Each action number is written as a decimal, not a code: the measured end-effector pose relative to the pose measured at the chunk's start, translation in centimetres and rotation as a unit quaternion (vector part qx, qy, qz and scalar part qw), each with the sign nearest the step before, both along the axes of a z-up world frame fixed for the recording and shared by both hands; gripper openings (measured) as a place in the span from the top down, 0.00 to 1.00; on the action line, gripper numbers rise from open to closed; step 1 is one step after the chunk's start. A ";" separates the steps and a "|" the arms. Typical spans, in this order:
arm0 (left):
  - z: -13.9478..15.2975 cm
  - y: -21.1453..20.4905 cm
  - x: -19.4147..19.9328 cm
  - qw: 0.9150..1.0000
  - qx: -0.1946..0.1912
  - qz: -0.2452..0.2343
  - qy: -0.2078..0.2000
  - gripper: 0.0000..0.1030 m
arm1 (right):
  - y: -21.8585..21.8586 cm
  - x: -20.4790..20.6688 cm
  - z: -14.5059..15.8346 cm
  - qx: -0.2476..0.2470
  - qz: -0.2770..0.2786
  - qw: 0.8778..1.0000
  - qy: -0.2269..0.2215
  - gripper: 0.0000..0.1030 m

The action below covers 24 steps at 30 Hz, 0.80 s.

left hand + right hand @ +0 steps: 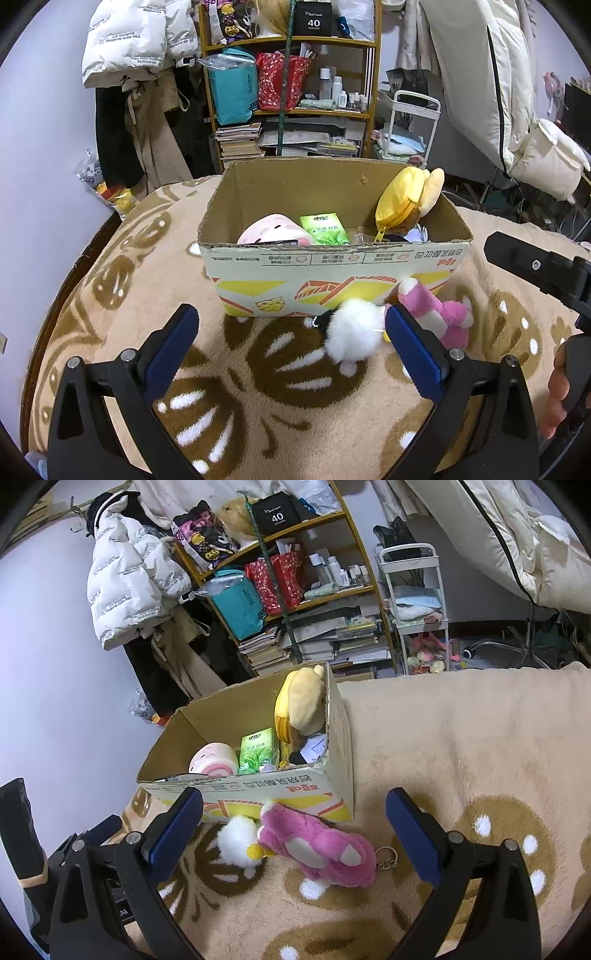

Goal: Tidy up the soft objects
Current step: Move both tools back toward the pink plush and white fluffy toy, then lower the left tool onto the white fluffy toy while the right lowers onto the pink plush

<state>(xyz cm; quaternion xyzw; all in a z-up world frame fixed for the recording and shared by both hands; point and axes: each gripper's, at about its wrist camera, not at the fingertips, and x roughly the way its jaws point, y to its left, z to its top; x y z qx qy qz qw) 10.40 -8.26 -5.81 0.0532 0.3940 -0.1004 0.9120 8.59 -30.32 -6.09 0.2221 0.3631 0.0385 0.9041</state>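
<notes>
- Two grippers are mine: the left gripper (288,332) and the right gripper (293,821), both with blue-padded fingers spread wide and holding nothing.
- One cardboard box (332,275) stands open on the blanket (258,387), its printed front wall facing me.
- Four soft things show inside the box: one pink round plush (273,230) at the left, one green tissue pack (323,229) beside it in the middle, one yellow zip pouch (399,201) leaning up at the right, and one tan plush (308,698) propped behind the pouch against the right wall. Some pale and dark bits lie below the pouch; I cannot tell what they are.
- Two soft toys lie outside on the blanket, just in front of the box: one white fluffy toy (236,840) and one pink plush (321,849), touching each other.
- One metal keyring (387,857) hangs off the pink plush's right end.
- From my right wrist view, both toys sit between my spread fingers, the pink plush nearer the middle.
- From my left wrist view, the white toy sits just inside my right-hand finger and the pink plush lies partly behind that finger.
- One shelf unit (291,92) stands behind the box, crowded with bags, bottles and books.
- One white puffer jacket (125,579) hangs left of the shelves.
</notes>
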 end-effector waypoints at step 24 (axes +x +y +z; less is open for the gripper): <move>-4.1 -4.0 1.6 0.997 0.032 -0.065 0.028 0.03 | 0.8 3.4 -5.0 0.030 0.027 0.994 0.103 0.00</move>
